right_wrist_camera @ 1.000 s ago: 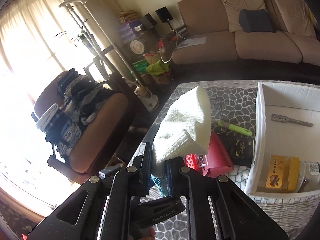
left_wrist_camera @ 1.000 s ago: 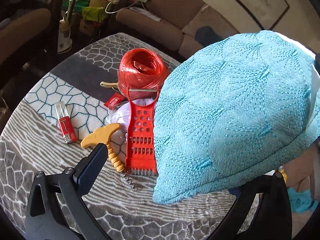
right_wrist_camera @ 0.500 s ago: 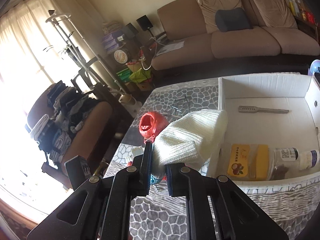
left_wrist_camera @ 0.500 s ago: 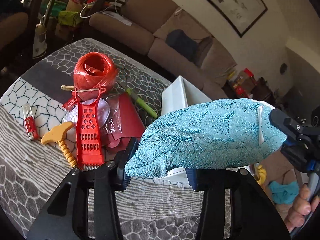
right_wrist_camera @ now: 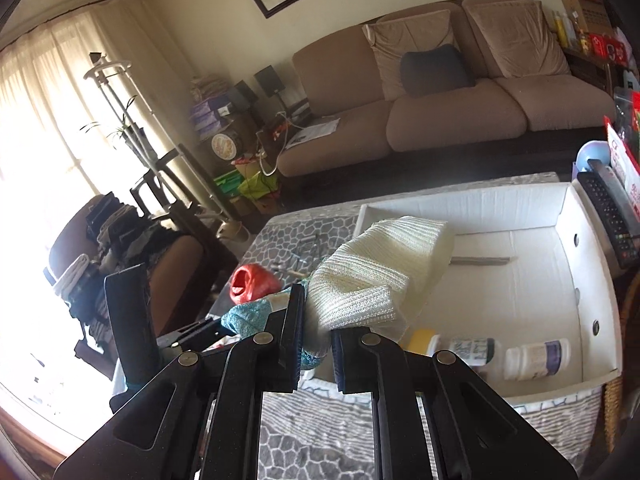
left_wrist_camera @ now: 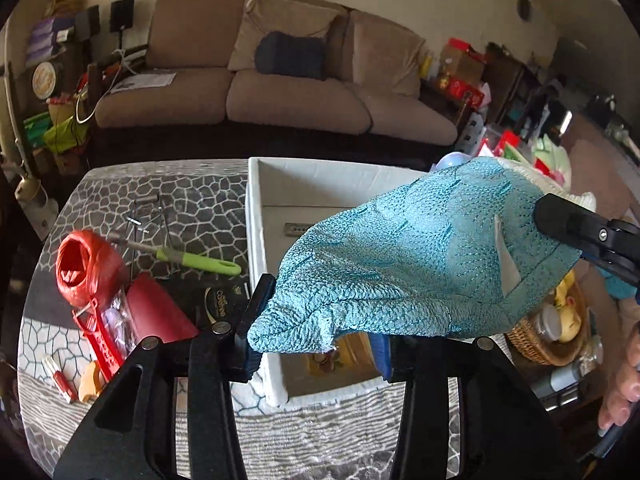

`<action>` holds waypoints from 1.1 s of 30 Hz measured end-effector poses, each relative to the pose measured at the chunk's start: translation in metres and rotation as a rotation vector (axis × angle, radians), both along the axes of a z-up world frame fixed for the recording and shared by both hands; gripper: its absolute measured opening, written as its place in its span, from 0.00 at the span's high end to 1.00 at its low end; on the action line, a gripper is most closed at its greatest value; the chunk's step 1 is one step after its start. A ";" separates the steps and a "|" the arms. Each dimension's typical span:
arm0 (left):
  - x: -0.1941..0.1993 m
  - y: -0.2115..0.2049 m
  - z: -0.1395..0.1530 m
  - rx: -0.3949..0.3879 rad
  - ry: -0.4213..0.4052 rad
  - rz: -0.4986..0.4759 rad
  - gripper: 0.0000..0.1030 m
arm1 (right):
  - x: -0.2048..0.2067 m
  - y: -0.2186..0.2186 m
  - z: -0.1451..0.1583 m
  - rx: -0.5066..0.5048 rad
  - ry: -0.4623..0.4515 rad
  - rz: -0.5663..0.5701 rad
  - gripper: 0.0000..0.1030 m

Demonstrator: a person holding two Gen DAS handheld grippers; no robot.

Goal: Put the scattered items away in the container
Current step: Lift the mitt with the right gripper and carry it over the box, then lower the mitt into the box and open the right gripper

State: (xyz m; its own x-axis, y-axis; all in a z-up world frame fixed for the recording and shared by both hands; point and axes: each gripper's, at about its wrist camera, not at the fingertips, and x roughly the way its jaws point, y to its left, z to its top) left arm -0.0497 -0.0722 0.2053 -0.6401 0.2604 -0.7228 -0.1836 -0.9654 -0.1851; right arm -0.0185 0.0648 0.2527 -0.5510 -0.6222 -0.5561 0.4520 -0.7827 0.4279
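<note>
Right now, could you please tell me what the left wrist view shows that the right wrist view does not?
Only the left wrist view shows the green-handled tool, the dark red folder, the small red lighter and a wicker basket beside the table.

Only the right wrist view shows the two white bottles lying in the box, the remote control and the bright curtained window.

Both show the teal-and-cream cloth pinched by both hand-held grippers, left and right, the white box, the red twine ball and the sofa.

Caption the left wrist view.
Both hand-held grippers carry a teal cloth over the white box.
</note>
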 end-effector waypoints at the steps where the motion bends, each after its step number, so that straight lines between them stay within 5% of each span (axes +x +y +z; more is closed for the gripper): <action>1: -0.011 0.015 -0.002 -0.028 -0.008 -0.019 0.62 | -0.008 0.011 -0.001 0.002 -0.002 -0.016 0.89; 6: -0.060 0.079 -0.033 -0.159 -0.072 -0.076 0.62 | -0.058 0.054 -0.033 0.004 -0.091 -0.084 0.89; 10: -0.095 0.091 -0.063 -0.168 -0.147 -0.056 0.62 | -0.097 0.077 -0.076 -0.057 -0.196 -0.127 0.89; 13: -0.115 0.090 -0.084 -0.266 -0.170 -0.039 0.62 | -0.120 0.076 -0.109 -0.084 -0.260 -0.124 0.89; 19: -0.133 0.070 -0.123 -0.352 -0.313 -0.008 0.59 | -0.156 0.054 -0.173 0.080 -0.437 -0.134 0.85; 21: -0.128 0.062 -0.121 -0.335 -0.306 0.007 0.50 | -0.163 0.056 -0.182 0.122 -0.473 -0.172 0.83; 22: -0.125 0.058 -0.118 -0.332 -0.297 0.014 0.42 | -0.164 0.058 -0.182 0.138 -0.477 -0.189 0.73; 23: -0.122 0.055 -0.115 -0.337 -0.283 0.026 0.41 | -0.164 0.059 -0.182 0.153 -0.484 -0.193 0.51; 25: -0.118 0.050 -0.110 -0.341 -0.269 0.042 0.40 | -0.162 0.061 -0.183 0.192 -0.493 -0.201 0.38; 33: -0.096 0.041 -0.079 -0.280 -0.250 0.035 0.39 | -0.150 0.082 -0.176 0.194 -0.508 -0.222 0.39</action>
